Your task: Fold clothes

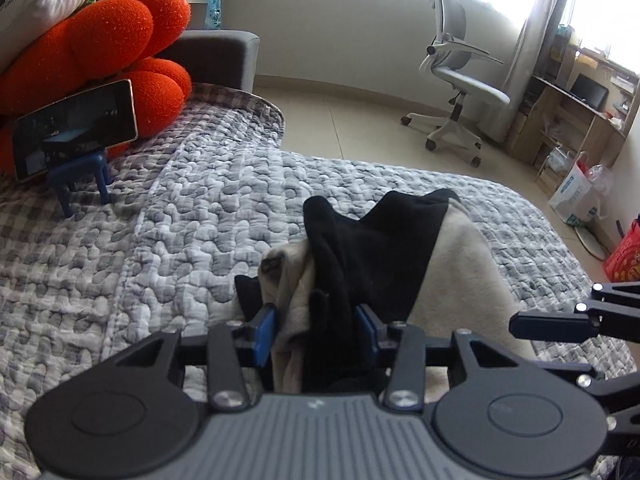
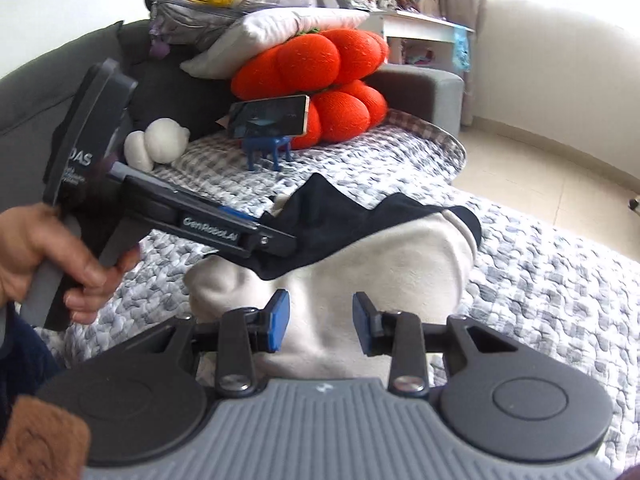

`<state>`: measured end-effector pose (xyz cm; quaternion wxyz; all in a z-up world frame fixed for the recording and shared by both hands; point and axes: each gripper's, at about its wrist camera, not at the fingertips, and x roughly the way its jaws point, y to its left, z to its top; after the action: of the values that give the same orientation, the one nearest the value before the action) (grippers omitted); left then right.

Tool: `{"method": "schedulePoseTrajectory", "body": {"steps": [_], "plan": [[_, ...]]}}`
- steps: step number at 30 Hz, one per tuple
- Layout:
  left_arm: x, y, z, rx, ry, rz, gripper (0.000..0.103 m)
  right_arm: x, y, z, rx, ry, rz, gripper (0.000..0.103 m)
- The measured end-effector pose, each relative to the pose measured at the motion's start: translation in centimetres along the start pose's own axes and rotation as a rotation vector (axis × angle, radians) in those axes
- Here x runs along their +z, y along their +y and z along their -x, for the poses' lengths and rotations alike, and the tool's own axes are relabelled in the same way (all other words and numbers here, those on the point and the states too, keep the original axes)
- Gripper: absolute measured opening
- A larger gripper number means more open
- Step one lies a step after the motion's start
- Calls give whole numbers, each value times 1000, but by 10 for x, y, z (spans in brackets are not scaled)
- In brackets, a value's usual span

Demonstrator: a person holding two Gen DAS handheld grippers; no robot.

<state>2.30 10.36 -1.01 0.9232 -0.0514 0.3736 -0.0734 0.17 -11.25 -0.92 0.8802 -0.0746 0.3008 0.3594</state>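
Observation:
A black and cream garment lies bunched on the grey quilted bed cover. In the left wrist view my left gripper is shut on a gathered fold of it, black and cream cloth packed between the blue pads. The right wrist view shows the left gripper, held by a hand, lifting the garment's black edge off the bed. My right gripper stands open just above the cream part, nothing pinched between its fingers. Its dark fingertip also shows at the right edge of the left wrist view.
A phone on a blue stand leans against orange plush cushions at the sofa end. A white pillow and a grey bag sit on top. An office chair, a desk and bags stand on the floor beyond the bed.

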Motion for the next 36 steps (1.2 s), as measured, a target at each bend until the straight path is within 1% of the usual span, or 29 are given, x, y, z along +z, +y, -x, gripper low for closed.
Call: {"method": "schedulePoseTrajectory", "body": {"steps": [3,6,10,12,15,19,21,22,27,33,34,36], "plan": [[-1,1,2,-5,1,11,44,-5,-2,-16,-30,84,-10,36],[1,3,8,-10,-25,26,44,-6,-2,-24,-43,111,-2,35],[-1,0,29,-50,-94,12,43,-5,-6,-29,-43,122,-13,35],[-3,-2,42,-89,-131,-4,43,-6,-8,-28,-37,122,-20,35],[-10,-9,53,-127,-151,-42,43,-6,-9,-27,-29,123,-31,35],[-19,-19,48,-118,-109,-104,40,-5,-9,-27,-24,126,-27,35],[-21,-18,42,-98,-79,-113,38,-6,-9,-26,-23,126,-29,35],[-22,-18,39,-87,-64,-117,35,-6,-9,-26,-22,126,-30,35],[-29,-16,23,-36,10,-138,35,-7,-10,-22,-17,123,-33,35],[-30,-15,22,-37,22,-143,35,-7,-21,-2,8,62,-78,35],[-30,-15,22,-37,23,-145,35,-8,-25,-1,7,73,-89,35],[-30,-16,22,-38,24,-149,35,-15,-23,-7,-29,127,-37,35]]}}
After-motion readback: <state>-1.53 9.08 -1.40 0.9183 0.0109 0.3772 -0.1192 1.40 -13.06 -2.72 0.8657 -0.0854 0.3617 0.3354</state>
